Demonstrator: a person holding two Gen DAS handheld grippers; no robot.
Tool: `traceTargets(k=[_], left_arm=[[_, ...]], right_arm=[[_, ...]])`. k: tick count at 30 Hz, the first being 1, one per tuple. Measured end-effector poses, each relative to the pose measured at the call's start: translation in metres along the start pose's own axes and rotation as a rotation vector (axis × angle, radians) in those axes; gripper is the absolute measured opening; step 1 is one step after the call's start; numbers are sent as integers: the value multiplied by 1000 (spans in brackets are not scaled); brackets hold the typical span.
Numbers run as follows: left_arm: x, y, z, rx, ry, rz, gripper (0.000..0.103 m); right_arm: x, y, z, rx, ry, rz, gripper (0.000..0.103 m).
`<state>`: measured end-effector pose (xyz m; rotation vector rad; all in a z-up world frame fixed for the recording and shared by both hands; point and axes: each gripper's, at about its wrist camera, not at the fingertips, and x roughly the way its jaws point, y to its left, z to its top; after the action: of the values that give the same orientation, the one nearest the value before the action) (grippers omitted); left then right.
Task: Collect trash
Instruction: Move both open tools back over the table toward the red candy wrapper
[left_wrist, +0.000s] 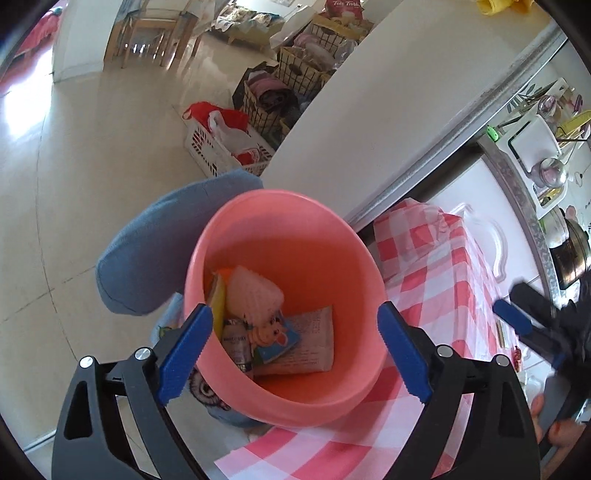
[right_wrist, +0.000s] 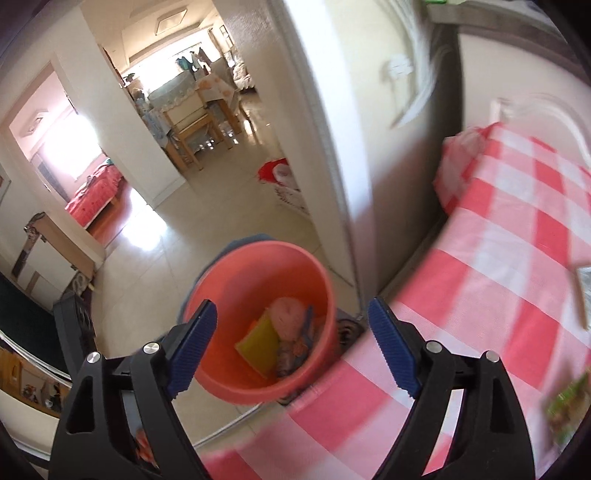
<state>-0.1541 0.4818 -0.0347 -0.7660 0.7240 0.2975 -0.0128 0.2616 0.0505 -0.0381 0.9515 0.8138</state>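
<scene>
A pink plastic bucket (left_wrist: 295, 236) stands on the floor beside a table with a red-and-white checked cloth (left_wrist: 439, 295). Inside lie several pieces of trash: a white foam piece (left_wrist: 253, 293), a printed wrapper (left_wrist: 314, 347), a cartoon packet (left_wrist: 275, 338) and a yellow wrapper (left_wrist: 218, 304). My left gripper (left_wrist: 295, 352) hovers above the bucket, open, with nothing between its blue fingers. In the right wrist view the bucket (right_wrist: 258, 277) also sits below my right gripper (right_wrist: 293, 349), which is open and empty. The right gripper's blue fingertip (left_wrist: 511, 319) shows at the right edge of the left view.
A blue cushion (left_wrist: 159, 243) lies beside the bucket. A white wall (left_wrist: 369, 110) rises behind it. A white basket with red and white bags (left_wrist: 225, 144) and wire baskets (left_wrist: 303, 70) stand on the tiled floor. A green packet (right_wrist: 569, 410) lies on the checked cloth (right_wrist: 498, 258).
</scene>
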Motion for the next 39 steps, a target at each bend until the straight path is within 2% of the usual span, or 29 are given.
traceTargets(k=[5, 16, 25, 31, 39], left_arm=[[0, -12, -4, 24, 10, -17, 90], [-1, -70, -13, 119, 38, -87, 90], [4, -131, -35, 228, 84, -135, 91], [4, -170, -51, 298, 111, -172, 91], [-3, -206, -69, 370, 130, -185, 91]], right_arm=[[-33, -18, -23, -9, -67, -69, 85], [-102, -90, -67, 139, -235, -153, 85], [-156, -150, -106, 268, -381, -224, 85], [-181, -177, -121, 328, -430, -242, 85], [-209, -209, -141, 390, -494, -265, 85]])
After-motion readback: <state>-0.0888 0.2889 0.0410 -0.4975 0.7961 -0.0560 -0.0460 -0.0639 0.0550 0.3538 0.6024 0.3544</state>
